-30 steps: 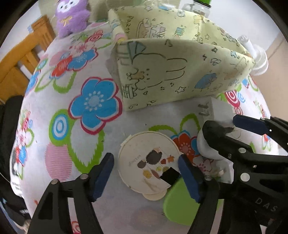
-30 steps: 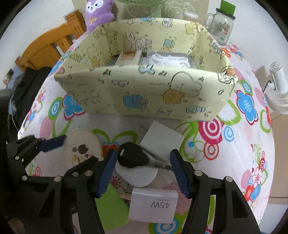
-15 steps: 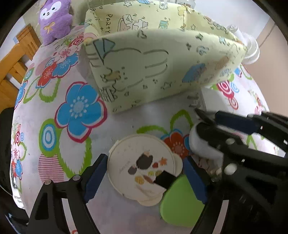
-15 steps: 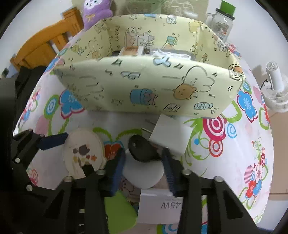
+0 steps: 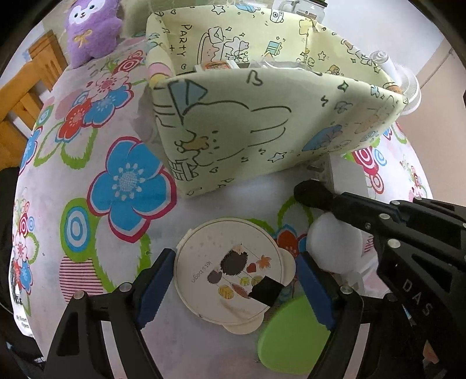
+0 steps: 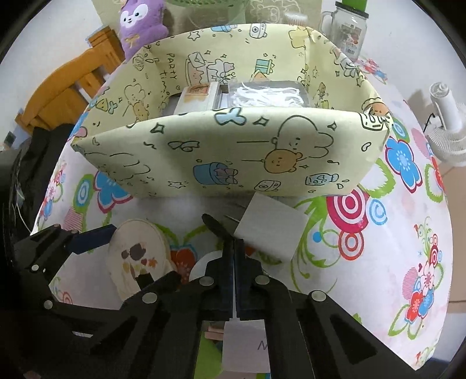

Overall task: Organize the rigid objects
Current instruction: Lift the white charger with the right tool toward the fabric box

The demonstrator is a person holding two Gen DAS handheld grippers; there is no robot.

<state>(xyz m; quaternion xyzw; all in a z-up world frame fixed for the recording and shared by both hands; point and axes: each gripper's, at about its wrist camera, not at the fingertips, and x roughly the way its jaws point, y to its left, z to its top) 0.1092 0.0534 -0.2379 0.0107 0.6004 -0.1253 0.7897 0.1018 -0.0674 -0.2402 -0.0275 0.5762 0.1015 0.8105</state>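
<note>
My right gripper (image 6: 235,247) is shut on a black key (image 6: 214,224), whose dark head sticks out past the fingertips; the key (image 5: 313,194) also shows in the left wrist view. My left gripper (image 5: 233,280) is open, its blue pads on either side of a round cream lid with a hedgehog picture (image 5: 230,269), which lies flat on the flowered tablecloth. A yellow cartoon-print fabric box (image 6: 233,154) stands just beyond, holding a small carton (image 6: 198,97) and a tray of white strips (image 6: 265,94). A white charger block (image 6: 269,229) lies in front of the box.
A green oval lid (image 5: 294,338) and a white round disc (image 5: 335,247) lie by the cream lid. A "45W" white box (image 6: 247,347) sits under my right gripper. A purple plush (image 6: 139,23), a glass jar (image 6: 348,32), a small white fan (image 6: 448,128) and a wooden chair (image 6: 67,87) surround the table.
My right gripper closed on the black key and lifted it off the white disc. My left gripper moved forward around the cream lid, still open.
</note>
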